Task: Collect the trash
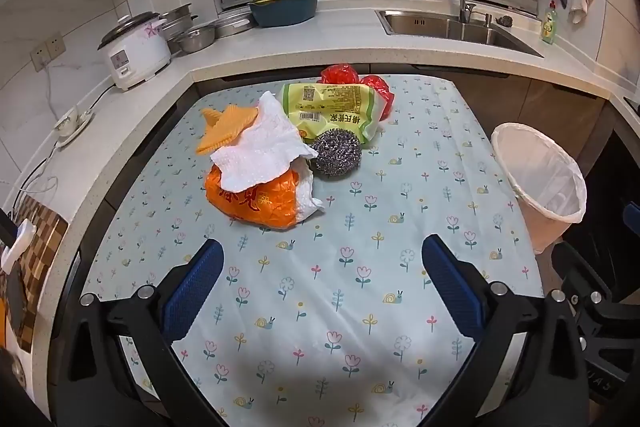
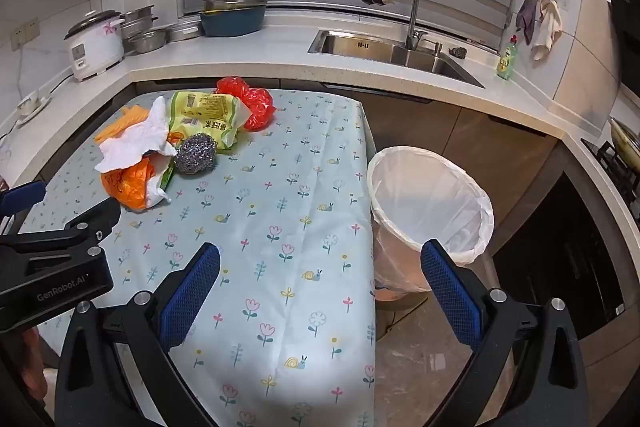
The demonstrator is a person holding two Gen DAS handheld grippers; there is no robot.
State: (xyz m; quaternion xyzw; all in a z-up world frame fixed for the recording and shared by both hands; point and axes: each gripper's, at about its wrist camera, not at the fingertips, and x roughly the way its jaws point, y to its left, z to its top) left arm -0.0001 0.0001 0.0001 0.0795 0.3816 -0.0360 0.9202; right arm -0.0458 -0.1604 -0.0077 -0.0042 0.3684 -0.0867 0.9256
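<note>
The left gripper (image 1: 322, 281) is held spread wide above the near part of the bench (image 1: 360, 307), angled downward, with nothing between its blue pads (image 1: 192, 293). The right gripper (image 2: 320, 285) is likewise held wide and empty, over the bench's near right edge, with one pad over the cloth and the other in front of the bin (image 2: 430, 203).

The trash is heaped toward the far left corner of the bench. Nearest the left gripper an orange bag (image 1: 256, 201) is seen, overlapped by a crumpled white tissue (image 1: 264, 151). An orange ridged piece (image 1: 226, 129) is tucked under the tissue's far left side. Just right of the tissue a steel scourer (image 1: 336, 155) is set, touching a yellow-green packet (image 1: 332, 105) behind it. A red bag (image 1: 376, 87) is placed behind the packet, at the far edge.

The bin, lined with a white bag, is stood on the floor just beside the bench's right edge and is tilted slightly.

Behind the bench a counter (image 1: 320, 39) is seen, carrying a rice cooker (image 1: 134, 51) and a sink (image 1: 452, 27).
</note>
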